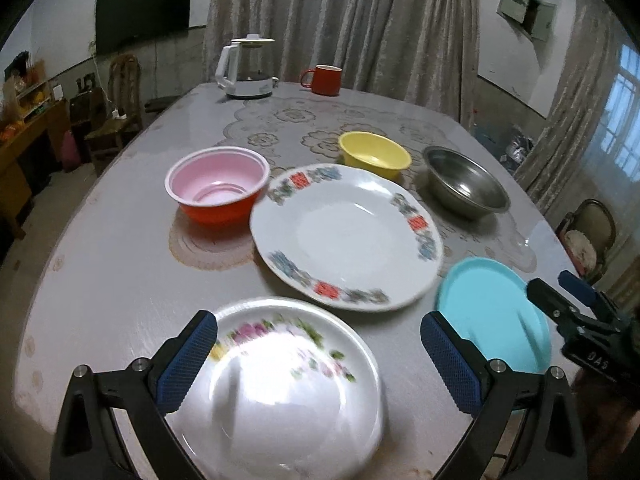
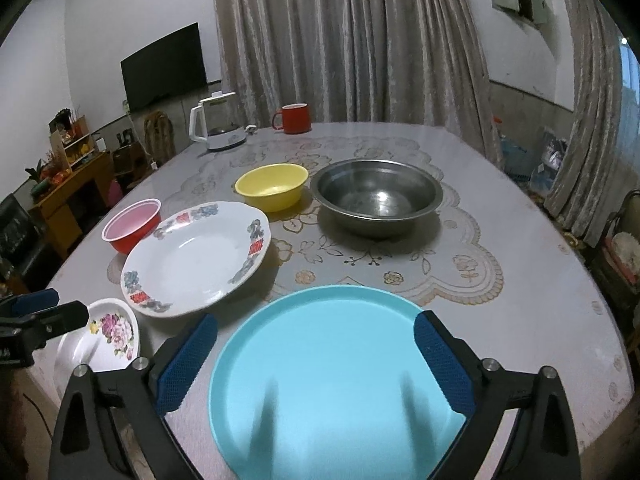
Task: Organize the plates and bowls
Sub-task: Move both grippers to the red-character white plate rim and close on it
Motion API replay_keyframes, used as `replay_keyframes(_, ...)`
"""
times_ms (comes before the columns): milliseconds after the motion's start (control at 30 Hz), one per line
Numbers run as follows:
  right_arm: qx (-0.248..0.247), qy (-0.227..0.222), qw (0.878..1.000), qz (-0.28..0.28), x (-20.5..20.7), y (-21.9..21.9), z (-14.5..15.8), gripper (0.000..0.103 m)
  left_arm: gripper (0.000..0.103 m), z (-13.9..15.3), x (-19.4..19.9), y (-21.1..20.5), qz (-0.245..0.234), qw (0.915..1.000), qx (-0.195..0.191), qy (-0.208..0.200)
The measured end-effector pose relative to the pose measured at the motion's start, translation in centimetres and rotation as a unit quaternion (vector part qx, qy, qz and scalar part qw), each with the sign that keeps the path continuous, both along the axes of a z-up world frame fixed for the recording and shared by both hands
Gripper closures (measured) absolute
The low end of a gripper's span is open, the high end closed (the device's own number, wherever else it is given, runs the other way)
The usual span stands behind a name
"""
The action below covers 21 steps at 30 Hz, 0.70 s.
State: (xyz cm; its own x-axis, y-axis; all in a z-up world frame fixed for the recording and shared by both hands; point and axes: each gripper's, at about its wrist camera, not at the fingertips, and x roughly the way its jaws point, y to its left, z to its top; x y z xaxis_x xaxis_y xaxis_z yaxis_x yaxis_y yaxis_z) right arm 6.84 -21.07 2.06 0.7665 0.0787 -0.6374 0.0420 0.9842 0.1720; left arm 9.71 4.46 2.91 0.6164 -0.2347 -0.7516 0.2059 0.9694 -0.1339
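Note:
My left gripper (image 1: 318, 336) is open above a small white bowl with pink flowers (image 1: 280, 384) at the table's near edge; this bowl also shows in the right wrist view (image 2: 100, 336). My right gripper (image 2: 316, 340) is open above a turquoise plate (image 2: 332, 376), which also shows in the left wrist view (image 1: 492, 312). A large white plate with a flowered rim (image 1: 348, 232) (image 2: 196, 256) lies in the middle. Behind it stand a red bowl with a pink inside (image 1: 218, 184) (image 2: 132, 228), a yellow bowl (image 1: 374, 152) (image 2: 272, 184) and a steel bowl (image 1: 464, 184) (image 2: 376, 196).
A white kettle (image 1: 246, 68) (image 2: 218, 124) and a red mug (image 1: 324, 79) (image 2: 294, 118) stand at the table's far edge. The right gripper shows in the left wrist view (image 1: 560, 300). Chairs, a curtain and a wooden cabinet surround the table (image 2: 520, 272).

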Motion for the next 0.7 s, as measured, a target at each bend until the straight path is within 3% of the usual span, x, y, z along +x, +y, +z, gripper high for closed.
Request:
replay_keyframes(433,-0.031,0.046,0.997,0.045,6.1,1.5,-1.1,0.013,0.001,-1.8,7.0,1.7,-0.006,0.9997,0.004,0.024)
replay_keyframes(700,-0.040,0.080,0.994,0.056,9.6,3.1,-2.7,0.013,0.009,-3.1,9.3,1.5,-0.009,0.9989,0.019,0.042)
